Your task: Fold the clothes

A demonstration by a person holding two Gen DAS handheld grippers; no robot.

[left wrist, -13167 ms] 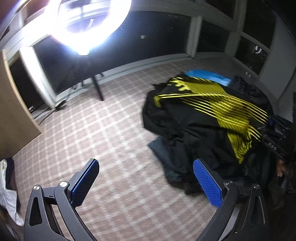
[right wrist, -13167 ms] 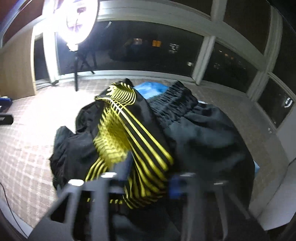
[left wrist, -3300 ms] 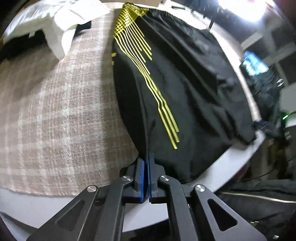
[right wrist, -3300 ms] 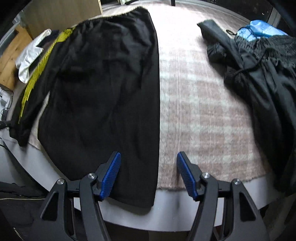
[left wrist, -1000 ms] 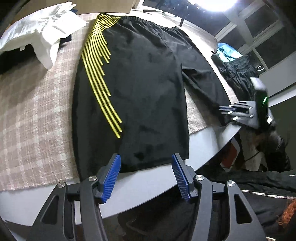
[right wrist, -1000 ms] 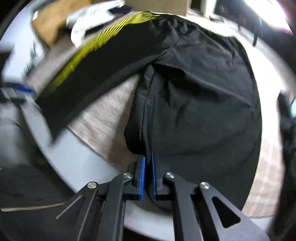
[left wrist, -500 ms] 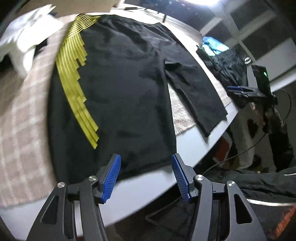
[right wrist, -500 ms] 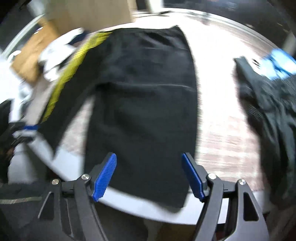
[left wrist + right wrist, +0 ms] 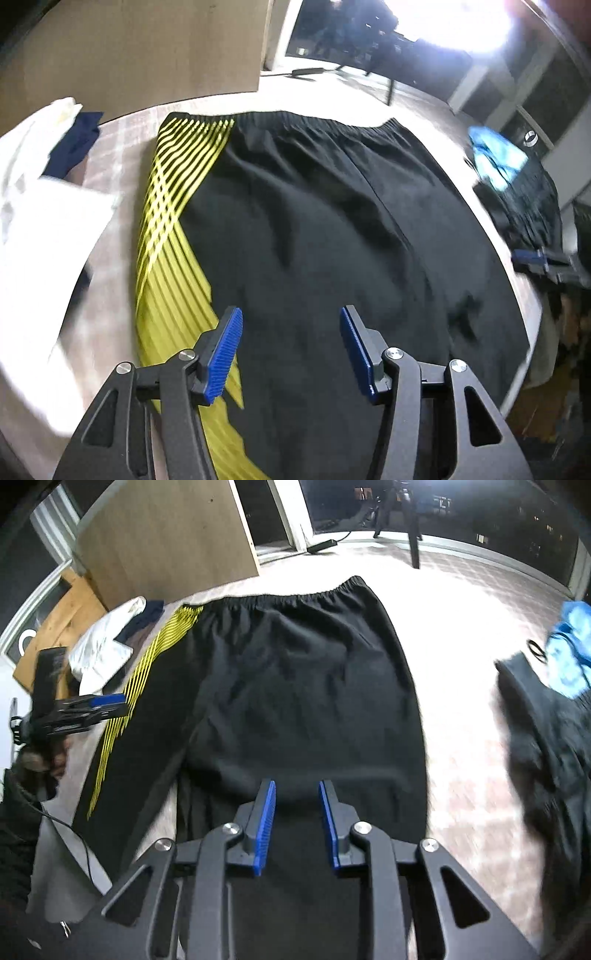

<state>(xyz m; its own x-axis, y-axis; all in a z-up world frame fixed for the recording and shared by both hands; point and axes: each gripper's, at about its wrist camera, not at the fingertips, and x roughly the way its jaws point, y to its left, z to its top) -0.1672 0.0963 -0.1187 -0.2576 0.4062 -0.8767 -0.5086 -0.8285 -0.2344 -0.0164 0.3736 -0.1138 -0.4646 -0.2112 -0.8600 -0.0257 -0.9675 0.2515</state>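
Black shorts (image 9: 314,229) with yellow stripes (image 9: 173,236) down one side lie spread flat on the checked table, waistband at the far end. They also show in the right wrist view (image 9: 295,701). My left gripper (image 9: 290,325) is open and empty, hovering over the left leg near the stripes. My right gripper (image 9: 297,797) is open and empty, over the right leg's lower part. The left gripper shows from the side in the right wrist view (image 9: 107,701), and the right gripper shows at the right edge of the left wrist view (image 9: 532,258).
White and dark blue clothes (image 9: 48,173) lie at the left. A pile of black and blue clothes (image 9: 561,686) lies at the right. A wooden board (image 9: 166,539) stands behind. The table's pale front edge (image 9: 62,867) is close to me.
Both grippers have moved forward over the shorts. The right gripper let go of the leg it held a second ago and its jaws now stand narrower than half a second ago.
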